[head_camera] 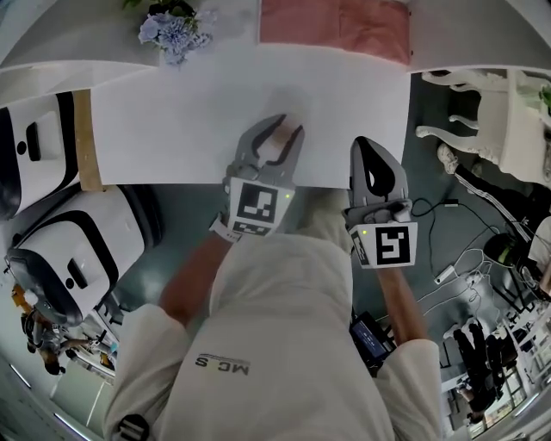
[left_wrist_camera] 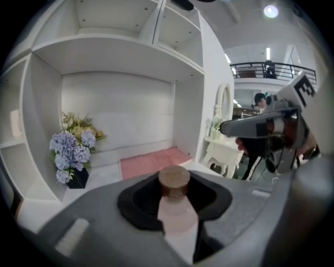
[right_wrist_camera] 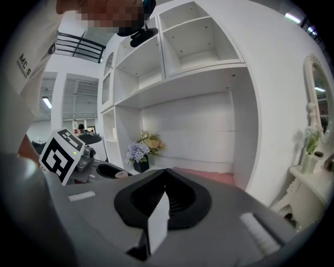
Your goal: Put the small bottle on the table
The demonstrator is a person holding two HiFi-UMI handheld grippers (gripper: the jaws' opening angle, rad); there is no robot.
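The small bottle [head_camera: 277, 145], pale pink with a brown round cap, is clamped between the jaws of my left gripper [head_camera: 275, 138] over the white table [head_camera: 172, 121], near its front edge. In the left gripper view the bottle [left_wrist_camera: 175, 201] stands upright between the grey jaws, cap on top. My right gripper [head_camera: 370, 148] is shut with nothing in it, just right of the left one, its tip at the table's front edge. In the right gripper view its jaws [right_wrist_camera: 166, 172] meet at the tip, and the left gripper [right_wrist_camera: 102, 169] shows at the left.
A bunch of blue flowers [head_camera: 172, 30] in a black pot stands at the table's far left, with a pink mat [head_camera: 336, 26] to the right of it. White shelving [left_wrist_camera: 120, 62] rises behind. A white ornate side table [head_camera: 486, 112] and floor cables [head_camera: 465, 258] lie right; white machines [head_camera: 60, 250] stand left.
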